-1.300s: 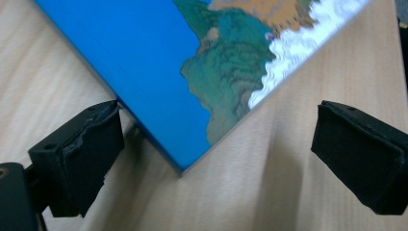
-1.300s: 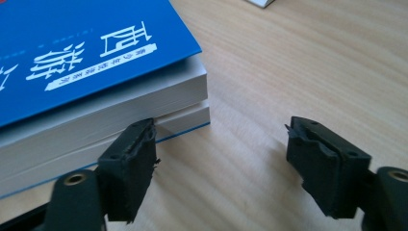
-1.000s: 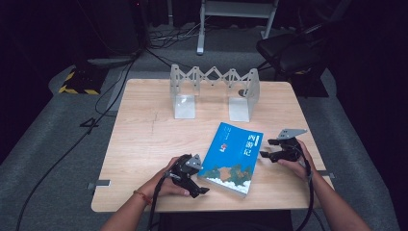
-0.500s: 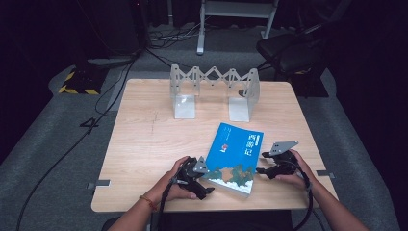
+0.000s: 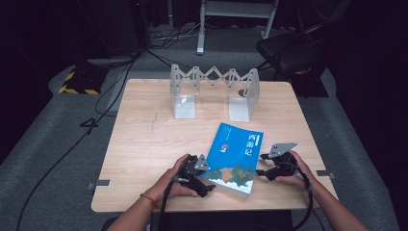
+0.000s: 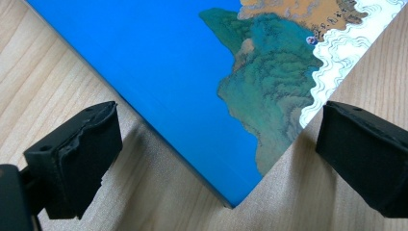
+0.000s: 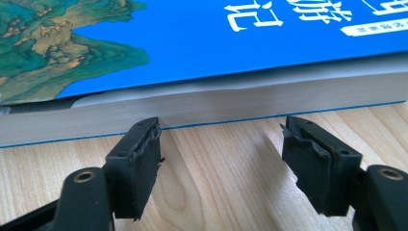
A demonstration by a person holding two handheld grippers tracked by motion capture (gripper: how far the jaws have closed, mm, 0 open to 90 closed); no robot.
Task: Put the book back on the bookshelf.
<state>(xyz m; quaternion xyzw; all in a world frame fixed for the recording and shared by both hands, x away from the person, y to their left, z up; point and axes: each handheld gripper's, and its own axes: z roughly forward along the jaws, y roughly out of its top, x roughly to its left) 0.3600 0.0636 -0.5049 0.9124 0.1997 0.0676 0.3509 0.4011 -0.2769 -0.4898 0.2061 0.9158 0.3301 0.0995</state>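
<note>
Approach step: left gripper (image 5: 204, 174) and right gripper (image 5: 266, 166), jaws spread, flank the book (image 5: 234, 157); next, clamp its edges

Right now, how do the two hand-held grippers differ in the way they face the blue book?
The left gripper faces a corner of the blue book, jaws straddling that corner. The right gripper faces the book's page edge squarely, jaws low by the table. Both are open, gripping nothing.

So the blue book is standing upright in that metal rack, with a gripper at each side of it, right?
Not quite. The blue book lies flat on the table, in front of the metal rack, as the high view shows. The left gripper and right gripper do flank it.
</note>
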